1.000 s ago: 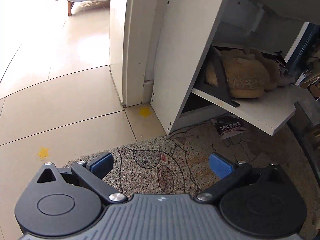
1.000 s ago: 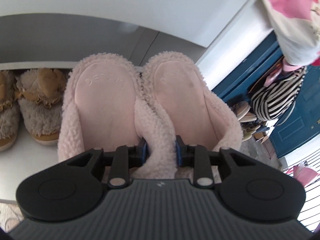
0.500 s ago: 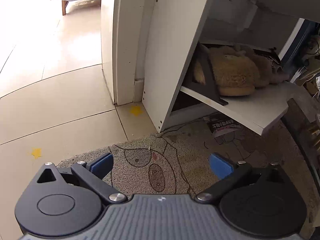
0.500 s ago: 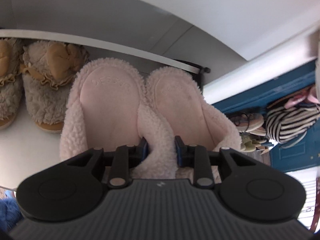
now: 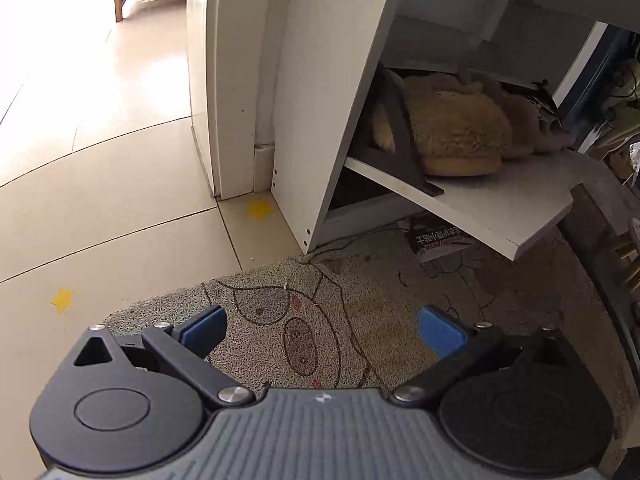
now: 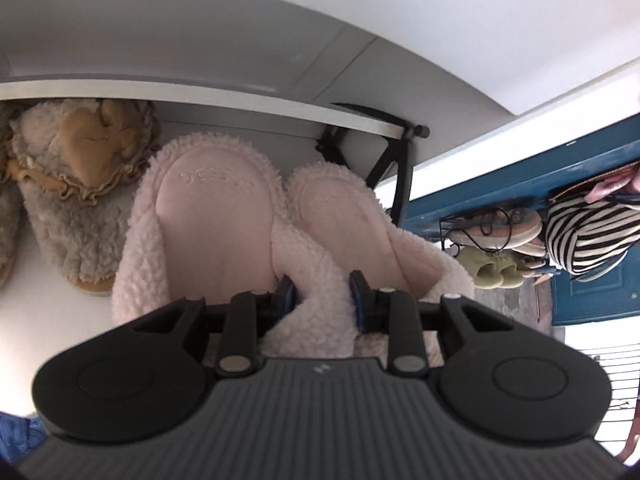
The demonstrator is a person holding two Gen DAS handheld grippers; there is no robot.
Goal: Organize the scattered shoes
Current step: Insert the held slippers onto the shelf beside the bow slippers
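I hold the pair of pink slippers (image 6: pixel 256 240) in the right tongs (image 6: pixel 322 294), whose pads pinch the two inner fleece edges together. The toes point into the tilt-out shoe cabinet and hang over its white shelf (image 6: pixel 44 312), just beside a grey-beige fluffy slipper (image 6: pixel 76 208) already stored there. The left tongs (image 5: pixel 320 330) stand wide open and empty above the doormat (image 5: pixel 320 320).

Procedure for the step in hand, as I judge it:
1. Keep the grip firm until both soles rest on the shelf. The fleece is soft and compressible, so a slack hold may let one slipper slide out.
2. Steer the toes clear of the black hinge bracket (image 6: pixel 394 168) at the right of the compartment.
3. Set the pair down beside the fluffy slipper without pushing it.
4. Release only once the soles are supported, then withdraw straight back along the heels.

Count of items in view:
- Pink slippers: two, both held.
- Fluffy grey-beige slippers on the shelf: one full and the edge of another at the left border in the right wrist view.
- Light slip-on shoes (image 6: pixel 494 270) on the floor by the blue door: at least two; the exact number is unclear.
- Yellow star stickers (image 5: pixel 62 299) on the floor tiles: two.
- Doormat: one.
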